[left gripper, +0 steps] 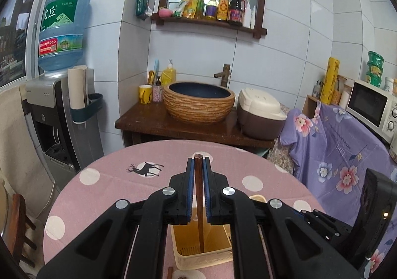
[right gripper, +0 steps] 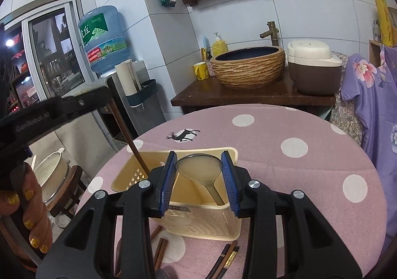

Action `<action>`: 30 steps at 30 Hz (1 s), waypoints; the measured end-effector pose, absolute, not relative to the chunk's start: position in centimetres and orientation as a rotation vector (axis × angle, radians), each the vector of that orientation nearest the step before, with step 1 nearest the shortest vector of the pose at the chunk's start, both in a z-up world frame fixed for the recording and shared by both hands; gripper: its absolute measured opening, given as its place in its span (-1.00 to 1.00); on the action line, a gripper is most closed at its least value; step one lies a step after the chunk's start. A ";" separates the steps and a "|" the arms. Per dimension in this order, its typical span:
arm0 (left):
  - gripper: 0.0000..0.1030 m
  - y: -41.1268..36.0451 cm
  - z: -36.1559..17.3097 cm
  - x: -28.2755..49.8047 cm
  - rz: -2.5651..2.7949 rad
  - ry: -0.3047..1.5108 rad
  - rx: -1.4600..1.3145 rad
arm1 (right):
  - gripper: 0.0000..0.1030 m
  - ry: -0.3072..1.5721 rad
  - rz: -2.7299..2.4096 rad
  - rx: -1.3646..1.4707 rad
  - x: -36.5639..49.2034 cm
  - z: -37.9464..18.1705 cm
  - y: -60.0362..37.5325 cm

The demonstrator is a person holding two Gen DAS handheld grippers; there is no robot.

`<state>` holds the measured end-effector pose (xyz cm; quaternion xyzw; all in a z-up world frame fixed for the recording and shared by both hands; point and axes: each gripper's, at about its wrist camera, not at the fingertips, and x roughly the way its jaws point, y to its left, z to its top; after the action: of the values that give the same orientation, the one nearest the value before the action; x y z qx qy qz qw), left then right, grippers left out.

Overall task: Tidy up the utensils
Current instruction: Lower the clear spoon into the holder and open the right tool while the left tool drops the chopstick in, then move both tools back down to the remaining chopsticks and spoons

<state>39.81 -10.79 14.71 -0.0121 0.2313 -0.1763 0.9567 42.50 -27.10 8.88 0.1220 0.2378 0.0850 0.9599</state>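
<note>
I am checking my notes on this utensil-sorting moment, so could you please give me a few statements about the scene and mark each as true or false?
1. The left gripper is shut on a brown chopstick. True.
2. The chopstick's lower end is inside the yellow utensil holder. True.
3. The right gripper is shut on the metal spoon. False: it is open, its pads on either side of the spoon's bowl, and the spoon leans in the holder.
4. Every chopstick is already in the holder. False: loose chopsticks lie on the pink tablecloth in front of it.
5. The holder stands on the tablecloth. True.
</note>
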 end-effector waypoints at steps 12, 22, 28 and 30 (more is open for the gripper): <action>-0.51 -10.9 14.5 39.3 -0.371 0.493 0.015 | 0.25 0.439 0.144 0.217 41.8 9.2 -27.0; 0.51 -8.1 13.0 34.4 -0.381 0.481 0.059 | 0.43 0.404 0.077 0.153 37.6 9.4 -27.0; 0.54 -5.1 8.6 32.2 -0.379 0.594 0.066 | 0.43 0.494 -0.034 0.122 33.5 6.7 -27.1; 0.51 -4.2 6.6 31.9 -0.372 0.650 0.067 | 0.43 0.565 -0.051 0.133 32.9 4.7 -27.3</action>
<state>31.87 -4.21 6.63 0.0327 0.3172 -0.1817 0.9302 32.89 -27.31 4.74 0.0656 0.2784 -0.0253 0.9579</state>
